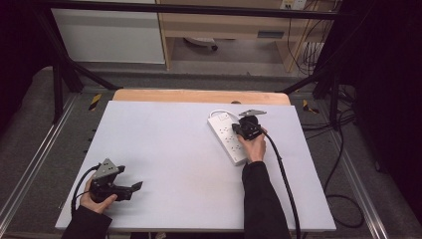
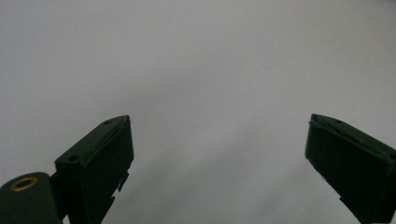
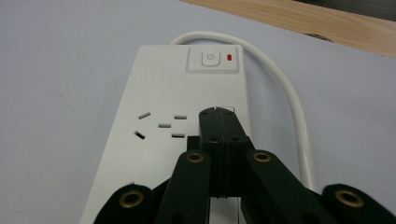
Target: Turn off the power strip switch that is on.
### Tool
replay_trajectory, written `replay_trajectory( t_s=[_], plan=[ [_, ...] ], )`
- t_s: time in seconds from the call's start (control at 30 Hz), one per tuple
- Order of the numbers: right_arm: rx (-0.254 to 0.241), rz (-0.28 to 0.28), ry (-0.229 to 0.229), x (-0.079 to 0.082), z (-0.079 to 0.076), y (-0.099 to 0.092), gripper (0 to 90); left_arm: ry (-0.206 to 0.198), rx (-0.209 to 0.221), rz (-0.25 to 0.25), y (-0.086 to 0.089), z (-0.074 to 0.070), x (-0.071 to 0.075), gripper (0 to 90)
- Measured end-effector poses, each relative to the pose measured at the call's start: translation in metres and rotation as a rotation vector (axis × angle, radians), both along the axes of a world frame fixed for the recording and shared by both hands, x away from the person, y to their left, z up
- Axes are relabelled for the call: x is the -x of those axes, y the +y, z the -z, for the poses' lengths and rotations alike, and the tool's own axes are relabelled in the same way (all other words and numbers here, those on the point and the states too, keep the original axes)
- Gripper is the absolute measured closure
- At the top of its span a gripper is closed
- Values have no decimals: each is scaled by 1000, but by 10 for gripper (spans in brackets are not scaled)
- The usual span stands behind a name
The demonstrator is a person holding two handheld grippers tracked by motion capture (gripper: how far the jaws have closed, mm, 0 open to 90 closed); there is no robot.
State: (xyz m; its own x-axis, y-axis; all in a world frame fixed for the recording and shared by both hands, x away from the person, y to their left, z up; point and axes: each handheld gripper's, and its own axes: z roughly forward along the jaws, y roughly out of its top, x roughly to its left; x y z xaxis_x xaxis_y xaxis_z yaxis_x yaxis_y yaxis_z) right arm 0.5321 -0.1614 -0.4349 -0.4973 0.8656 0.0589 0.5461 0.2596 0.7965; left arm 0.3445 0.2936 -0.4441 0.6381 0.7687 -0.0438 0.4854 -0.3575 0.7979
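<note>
I am keeping the jaws of my right gripper (image 3: pixel 223 114) pressed flat together with nothing between them, their joined tip poised over the white plastic power strip (image 3: pixel 187 135), just short of its square rocker switch (image 3: pixel 211 59) with the small red indicator (image 3: pixel 229 58) beside it. Whether the tip is already touching the strip's face I cannot tell. I am judging that the step in hand is pressing that switch, so I am treating the closed jaws as a single blunt finger: I should be carrying the tip forward along the strip's long axis, past the socket slots (image 3: pixel 161 125), and coming down squarely on the middle of the button rather than its raised frame, pushing straight down so the strip is not skating across the smooth surface. The white round cable (image 3: pixel 289 100) is curving out from the switch end and running down the side just beside my jaws, so I am keeping clear of it to avoid dragging the strip askew. The strip itself is lying flat toward the far right of the pale grey table (image 1: pixel 164 149), angled, near the bare wooden edge. My left gripper (image 1: pixel 130 190) is resting well apart at the near left corner, its jaws standing wide open over bare table and holding nothing; it could be steadying the strip if the press makes it slide.
</note>
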Motion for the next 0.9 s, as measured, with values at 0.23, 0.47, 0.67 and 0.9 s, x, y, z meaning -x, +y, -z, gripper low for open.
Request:
replay_trajectory(
  t_s=[0.23,0.47,0.67,0.9],
  plan=[
    [1,5,-9,-1,0,0,900,0,1,-1,0,0,0,76],
    [6,5,-12,-1,1,0,900,0,0,0,0,0,0,76],
    [24,5,-19,0,1,2,900,-2,0,0,0,0,0,77],
    [44,0,-20,0,2,2,900,-1,0,0,0,0,0,77]
  ],
)
